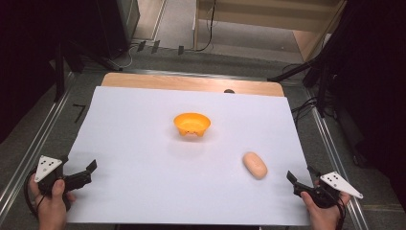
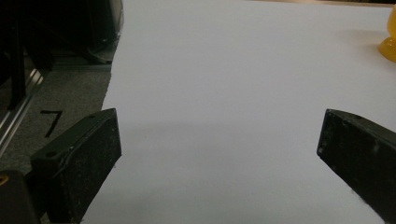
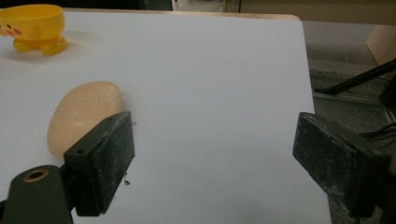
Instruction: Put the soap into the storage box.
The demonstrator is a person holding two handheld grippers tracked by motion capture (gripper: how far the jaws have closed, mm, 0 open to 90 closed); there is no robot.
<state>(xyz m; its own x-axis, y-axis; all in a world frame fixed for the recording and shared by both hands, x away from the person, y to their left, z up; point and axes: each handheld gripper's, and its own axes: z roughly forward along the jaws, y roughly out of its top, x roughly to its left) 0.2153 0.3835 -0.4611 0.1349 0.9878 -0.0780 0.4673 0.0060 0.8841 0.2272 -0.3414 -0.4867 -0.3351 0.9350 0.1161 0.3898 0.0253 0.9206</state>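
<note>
An orange bowl with small feet stands near the middle of the white sheet. A pale peach, egg-shaped object lies to the bowl's right, nearer the front. My left gripper rests open at the sheet's front left corner, held by a hand, nothing between its jaws. My right gripper is open at the front right, just right of the peach object. In the right gripper view the peach object lies beyond the left jaw and the bowl sits far left. The bowl's edge shows in the left gripper view.
The white sheet covers a wooden table whose far edge shows. Metal rails run along both sides over grey carpet. Dark stands and cables sit at the back right, past the table.
</note>
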